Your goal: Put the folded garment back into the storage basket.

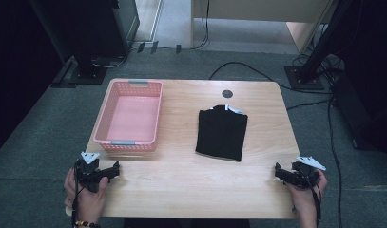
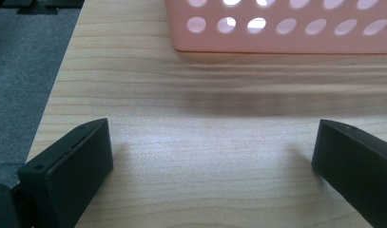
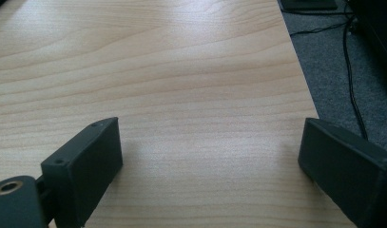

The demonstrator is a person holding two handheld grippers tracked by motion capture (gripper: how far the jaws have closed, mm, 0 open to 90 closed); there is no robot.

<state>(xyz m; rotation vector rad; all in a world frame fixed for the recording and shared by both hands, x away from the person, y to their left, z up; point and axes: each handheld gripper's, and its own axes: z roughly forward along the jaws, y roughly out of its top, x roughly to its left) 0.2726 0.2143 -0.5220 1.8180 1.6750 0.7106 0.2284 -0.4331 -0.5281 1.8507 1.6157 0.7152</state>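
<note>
High view: your left gripper (image 1: 116, 169) and right gripper (image 1: 278, 172), jaws spread and empty, flank the near side of the folded cloth (image 1: 221, 132), likely ready to lift it into the basket (image 1: 105, 118).

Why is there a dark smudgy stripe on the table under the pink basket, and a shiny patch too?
Left gripper view: the stripe is the pink basket's soft shadow on the table. Right gripper view: the pale sheen is glare from room light.

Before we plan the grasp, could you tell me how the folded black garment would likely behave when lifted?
The folded black garment lies flat and soft-looking, so it would probably droop and unfold if pinched at one edge. It looks light, and would likely bunch rather than slide if pushed.
</note>
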